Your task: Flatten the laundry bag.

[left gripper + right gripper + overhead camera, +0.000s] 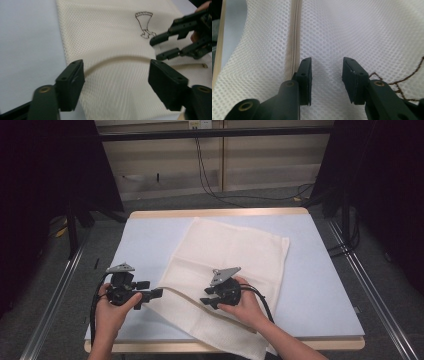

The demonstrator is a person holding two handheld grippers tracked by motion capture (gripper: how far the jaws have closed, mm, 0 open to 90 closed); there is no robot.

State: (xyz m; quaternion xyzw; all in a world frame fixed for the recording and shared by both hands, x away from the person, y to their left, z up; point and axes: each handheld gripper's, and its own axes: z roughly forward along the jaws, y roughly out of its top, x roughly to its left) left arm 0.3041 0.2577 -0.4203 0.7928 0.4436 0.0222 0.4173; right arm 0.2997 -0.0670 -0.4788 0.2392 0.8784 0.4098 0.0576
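we see the cream mesh laundry bag (230, 265) lying flat at the table's (325, 285) centre, its near corner hanging over the six o'clock edge. our left gripper (156, 292), at eight o'clock, has jaws wide apart, gripping nothing. our right gripper (208, 302) (over the mesh, beside the zipper (294, 50)) stands part-open, empty.

We hold the left hand-held gripper (150, 289) near left, level, its jaws standing wide apart; our right hand-held gripper (207, 297) points left toward it, jaws partly apart.
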